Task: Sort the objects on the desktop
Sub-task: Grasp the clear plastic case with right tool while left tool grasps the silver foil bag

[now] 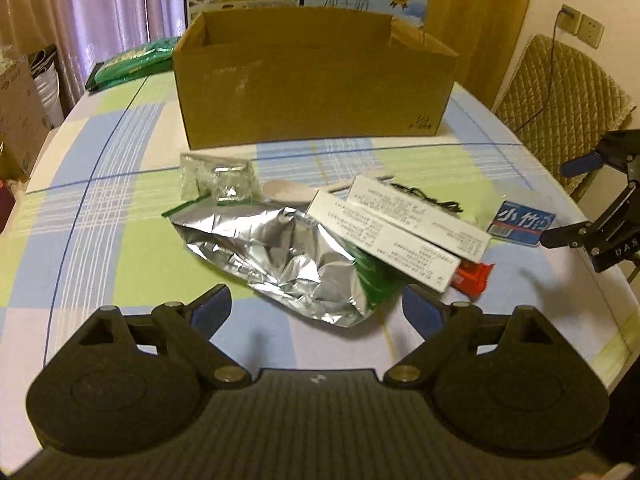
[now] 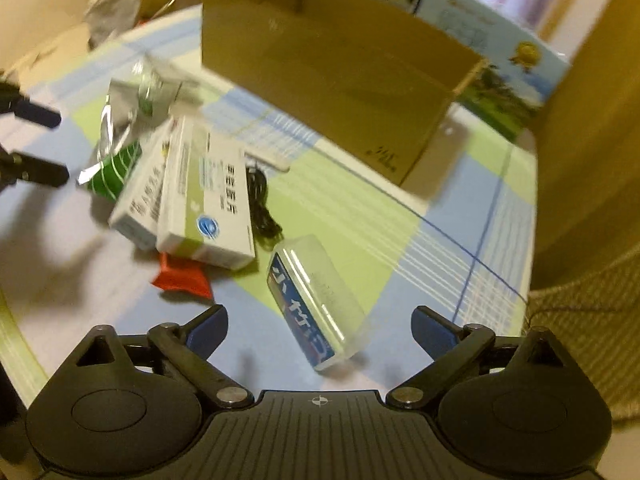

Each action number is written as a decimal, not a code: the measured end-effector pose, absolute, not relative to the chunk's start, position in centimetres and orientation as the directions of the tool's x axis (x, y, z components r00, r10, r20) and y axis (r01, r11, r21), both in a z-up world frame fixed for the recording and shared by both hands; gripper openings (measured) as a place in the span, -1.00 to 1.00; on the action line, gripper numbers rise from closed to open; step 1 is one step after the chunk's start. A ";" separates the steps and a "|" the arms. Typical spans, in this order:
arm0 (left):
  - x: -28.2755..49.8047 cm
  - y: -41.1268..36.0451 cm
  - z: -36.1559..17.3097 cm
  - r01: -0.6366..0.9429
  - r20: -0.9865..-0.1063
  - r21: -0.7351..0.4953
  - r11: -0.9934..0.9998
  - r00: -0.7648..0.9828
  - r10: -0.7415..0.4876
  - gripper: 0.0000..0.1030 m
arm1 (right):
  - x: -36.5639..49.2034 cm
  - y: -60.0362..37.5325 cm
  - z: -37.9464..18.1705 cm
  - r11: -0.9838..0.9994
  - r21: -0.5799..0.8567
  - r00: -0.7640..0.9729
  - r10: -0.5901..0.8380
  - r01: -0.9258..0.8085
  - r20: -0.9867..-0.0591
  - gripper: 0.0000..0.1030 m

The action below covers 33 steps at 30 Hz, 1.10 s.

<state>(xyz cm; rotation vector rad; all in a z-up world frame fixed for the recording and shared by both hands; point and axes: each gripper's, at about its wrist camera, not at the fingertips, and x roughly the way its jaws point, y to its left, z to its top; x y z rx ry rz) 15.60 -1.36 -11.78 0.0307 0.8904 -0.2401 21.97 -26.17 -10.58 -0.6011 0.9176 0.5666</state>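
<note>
Left wrist view, near to far: the left gripper (image 1: pixel 316 312) hangs above the checked tablecloth (image 1: pixel 120 248) with its jaws spread wide and nothing between them. Just ahead, at 12 o'clock, lies a crumpled silver foil bag (image 1: pixel 280 260) with a green end. At 1 o'clock two white cartons (image 1: pixel 400 232) lie side by side, overlapping the bag; a red packet (image 1: pixel 474 276) shows from under their near end. At 2 o'clock sits a small blue-labelled clear box (image 1: pixel 524 226), and beside it, at 3 o'clock, the right gripper (image 1: pixel 568 200) enters the view, jaws parted. Behind the bag, at 11 o'clock, is a clear crinkled wrapper (image 1: pixel 218 180); a white spoon-like item (image 1: pixel 288 192), possibly plastic, lies next to it. Farthest, at 12 o'clock, stands an open cardboard box (image 1: pixel 316 84).

Right wrist view (blurred): the right gripper (image 2: pixel 320 324) is wide and holds nothing; the blue-labelled clear box (image 2: pixel 316 300) lies on the cloth between its fingertips, apparently untouched. At 11 o'clock lie the white cartons (image 2: pixel 200 200), with a black cord (image 2: pixel 260 208) beside them.
</note>
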 end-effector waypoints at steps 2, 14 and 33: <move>15.8 -1.3 -12.2 0.220 -0.778 -0.073 0.973 0.597 -0.194 0.75 | 22.9 -26.1 -11.4 0.680 -0.239 0.474 0.181 -0.693 -0.862 0.75; 17.9 -1.0 -14.0 0.198 -0.802 -0.142 0.970 0.550 -0.230 0.77 | 25.6 -26.5 -14.3 0.692 -0.157 0.384 0.185 -0.705 -0.905 -0.26; 17.5 4.1 -14.0 0.065 -0.853 -0.025 0.998 0.518 -0.055 0.72 | 22.0 -23.1 -8.3 0.806 -0.014 0.456 0.320 -0.591 -0.830 -0.45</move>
